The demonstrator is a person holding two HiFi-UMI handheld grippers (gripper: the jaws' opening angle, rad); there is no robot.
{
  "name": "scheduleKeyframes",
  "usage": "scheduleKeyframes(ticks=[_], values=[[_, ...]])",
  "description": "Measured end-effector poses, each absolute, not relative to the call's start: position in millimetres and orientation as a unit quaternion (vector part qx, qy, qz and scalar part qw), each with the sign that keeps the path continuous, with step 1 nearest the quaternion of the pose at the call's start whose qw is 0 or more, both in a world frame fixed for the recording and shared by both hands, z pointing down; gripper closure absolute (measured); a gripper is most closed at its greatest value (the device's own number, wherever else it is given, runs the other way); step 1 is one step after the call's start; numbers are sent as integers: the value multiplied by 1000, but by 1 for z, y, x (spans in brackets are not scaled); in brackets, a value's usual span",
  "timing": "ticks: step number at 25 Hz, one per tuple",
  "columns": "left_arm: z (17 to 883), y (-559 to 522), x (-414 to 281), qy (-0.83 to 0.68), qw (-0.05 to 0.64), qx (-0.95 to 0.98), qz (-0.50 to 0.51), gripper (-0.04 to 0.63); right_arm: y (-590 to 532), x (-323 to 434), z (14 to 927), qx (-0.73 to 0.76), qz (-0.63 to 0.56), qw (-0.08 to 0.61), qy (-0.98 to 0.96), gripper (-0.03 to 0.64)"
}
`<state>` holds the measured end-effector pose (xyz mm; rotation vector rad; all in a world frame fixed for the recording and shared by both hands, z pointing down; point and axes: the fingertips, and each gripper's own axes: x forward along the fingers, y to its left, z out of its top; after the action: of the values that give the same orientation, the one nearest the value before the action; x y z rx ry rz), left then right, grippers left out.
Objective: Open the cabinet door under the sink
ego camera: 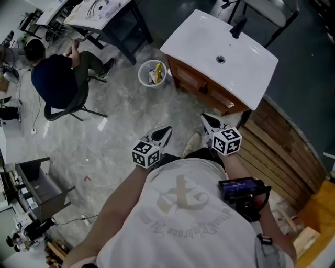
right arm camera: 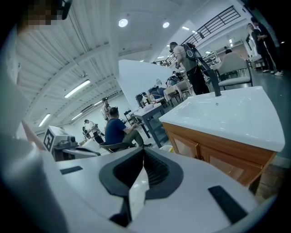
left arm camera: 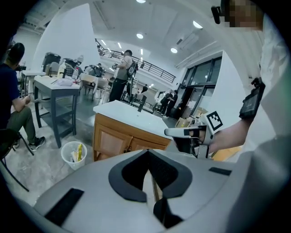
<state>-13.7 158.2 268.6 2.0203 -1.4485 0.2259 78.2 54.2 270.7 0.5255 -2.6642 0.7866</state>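
The sink cabinet (ego camera: 201, 86) is light brown wood under a white basin top (ego camera: 220, 57) with a black tap (ego camera: 238, 26). Its two doors (left arm camera: 113, 141) are closed, small dark handles near the middle seam; they also show in the right gripper view (right arm camera: 213, 159). My left gripper (ego camera: 166, 129) hangs shut and empty over the grey floor, a short way in front of the cabinet. My right gripper (ego camera: 205, 118) is beside it, also shut and empty, a little nearer the cabinet's right corner. Each gripper sees the other: right gripper (left arm camera: 182, 133), left gripper (right arm camera: 68, 148).
A white bin (ego camera: 153, 73) with rubbish stands at the cabinet's left corner. A person (ego camera: 57, 78) sits on a chair at the left, near a dark-legged table (ego camera: 104, 15). Wooden slat decking (ego camera: 277, 152) lies to the cabinet's right.
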Motion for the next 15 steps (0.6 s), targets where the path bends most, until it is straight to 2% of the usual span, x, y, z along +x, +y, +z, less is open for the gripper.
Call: scheduleKeyframes(ticks=[15], values=[[309, 89, -25, -481, 357, 788, 143, 586, 12, 91, 311, 277, 316, 175, -890, 602]])
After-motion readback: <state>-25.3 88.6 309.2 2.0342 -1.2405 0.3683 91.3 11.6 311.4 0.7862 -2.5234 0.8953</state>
